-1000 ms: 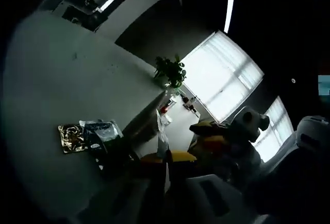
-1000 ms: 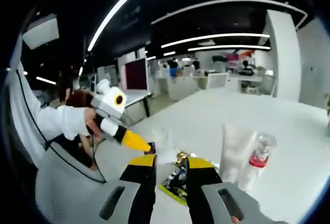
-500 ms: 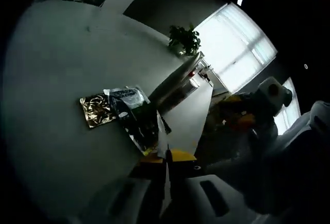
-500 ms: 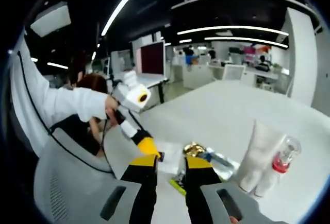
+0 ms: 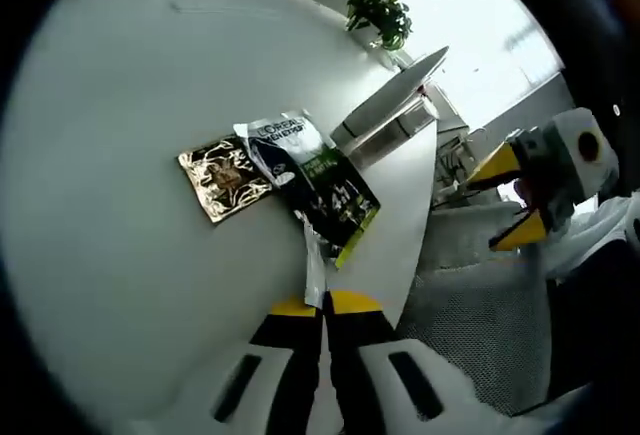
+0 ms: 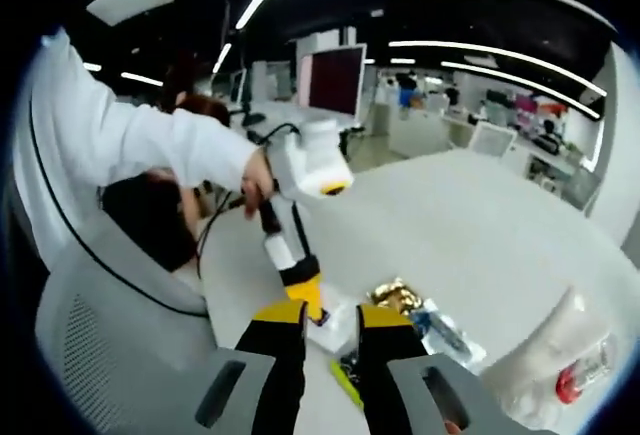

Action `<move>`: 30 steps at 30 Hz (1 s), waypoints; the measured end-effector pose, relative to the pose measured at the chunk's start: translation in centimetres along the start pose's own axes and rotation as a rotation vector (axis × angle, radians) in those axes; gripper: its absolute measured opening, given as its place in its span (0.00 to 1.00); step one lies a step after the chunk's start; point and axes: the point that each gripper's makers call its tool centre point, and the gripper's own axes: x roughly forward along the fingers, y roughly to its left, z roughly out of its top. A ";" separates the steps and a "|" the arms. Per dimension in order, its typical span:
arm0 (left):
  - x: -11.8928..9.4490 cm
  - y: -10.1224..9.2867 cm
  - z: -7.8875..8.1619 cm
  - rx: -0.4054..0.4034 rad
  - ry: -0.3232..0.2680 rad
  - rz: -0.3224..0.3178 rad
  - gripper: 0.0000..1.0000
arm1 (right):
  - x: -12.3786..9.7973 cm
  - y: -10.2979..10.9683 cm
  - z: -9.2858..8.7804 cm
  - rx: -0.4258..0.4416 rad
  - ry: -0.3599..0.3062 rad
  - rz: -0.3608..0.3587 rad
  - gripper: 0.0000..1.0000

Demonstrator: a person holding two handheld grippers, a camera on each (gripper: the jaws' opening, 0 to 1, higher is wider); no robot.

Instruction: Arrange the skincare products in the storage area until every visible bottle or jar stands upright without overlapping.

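My left gripper (image 5: 322,305) is shut on a thin white sachet (image 5: 313,273) just above the white table (image 5: 120,255). Ahead of it lie a green and black sachet (image 5: 338,203), a blue and white sachet (image 5: 284,143) and a gold sachet (image 5: 225,177). A white tube (image 5: 388,115) stands beyond them. In the right gripper view a hand holds the left gripper (image 6: 312,300) over the white sachet (image 6: 335,330), and my right gripper (image 6: 330,320) is open. The gold sachet (image 6: 395,295), blue sachet (image 6: 445,330), white tube (image 6: 535,365) and a clear bottle with red liquid (image 6: 585,375) lie to its right.
A grey mesh chair (image 5: 470,295) stands off the table's near edge, with the right gripper (image 5: 525,195) above it. A potted plant (image 5: 380,15) sits at the table's far end. A person in a white sleeve (image 6: 140,145) stands left. Desks and monitors (image 6: 335,80) lie behind.
The left gripper, still shut on the white sachet, has swung more upright and closer over the sachets. Both cameras have shifted; the tube and bottle now sit at the right view's edge.
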 end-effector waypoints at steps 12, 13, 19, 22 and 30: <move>0.8 1.8 0.5 -0.032 0.065 0.009 0.00 | 6.0 -1.5 -4.0 -0.075 0.135 -0.009 0.09; 0.8 1.9 0.5 -0.033 0.071 0.016 0.00 | 6.2 -1.6 -4.1 -0.084 0.136 -0.009 0.09; 1.6 1.7 0.6 -0.027 0.095 0.033 0.00 | 7.8 -3.3 -5.5 -0.090 0.124 -0.034 0.06; 1.9 2.1 0.5 -0.003 0.116 0.062 0.00 | 8.4 -3.3 -6.8 -0.069 0.146 -0.016 0.08; 2.6 2.3 0.6 0.011 0.146 0.063 0.00 | 8.9 -3.3 -7.0 -0.110 0.132 -0.022 0.09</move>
